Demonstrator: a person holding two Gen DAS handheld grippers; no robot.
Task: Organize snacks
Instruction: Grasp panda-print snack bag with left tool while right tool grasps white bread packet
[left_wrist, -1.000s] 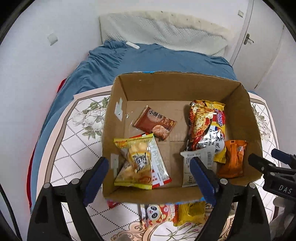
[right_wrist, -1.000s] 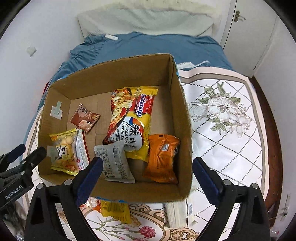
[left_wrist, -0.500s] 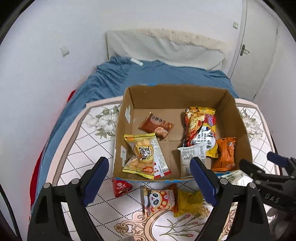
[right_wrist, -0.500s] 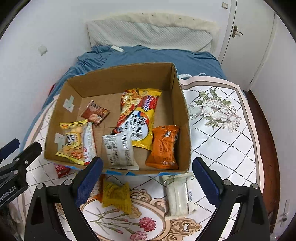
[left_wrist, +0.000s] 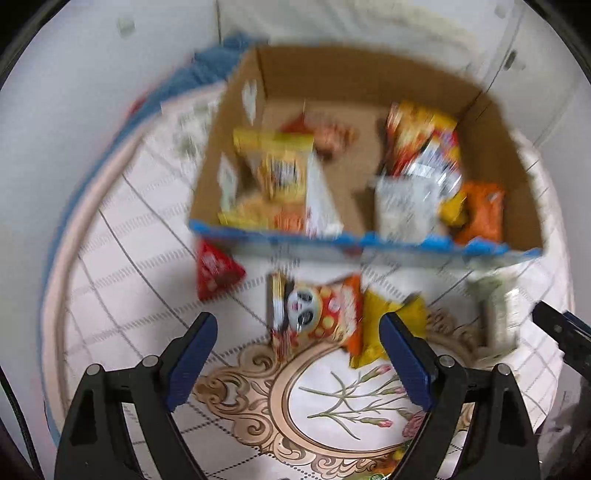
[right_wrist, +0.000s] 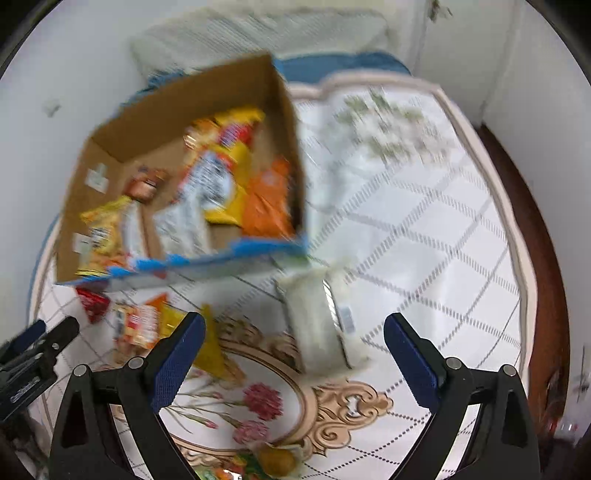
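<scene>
Both of my grippers have pulled back from the cardboard box (left_wrist: 369, 88) since half a second ago, so the loose packets in front of it now sit close ahead of my fingers and both views are smeared by the motion. My left gripper (left_wrist: 297, 354) has its fingers spread wide and holds nothing; beyond and outside its left finger (left_wrist: 192, 354) a red packet (left_wrist: 214, 269) lies on the floral-cloth bench (left_wrist: 122, 258), just beside the box's blue-edged front wall. Straight ahead between those fingers lies the panda packet (left_wrist: 314, 312), and touching its right side is a yellow packet (left_wrist: 388, 325), partly hidden by my left gripper's right finger. Further right, a pale packet (right_wrist: 321, 321) lies ahead of the gap of my right gripper (right_wrist: 295, 350), whose fingers are also spread wide and empty. Inside the box, past all the fingers, I see a yellow snack bag (left_wrist: 275, 177) at left, a small brown packet (left_wrist: 328, 134) behind it, a long red-and-yellow bag (left_wrist: 421, 144), a white packet (left_wrist: 404, 206) and an orange packet (left_wrist: 482, 210) at right.
</scene>
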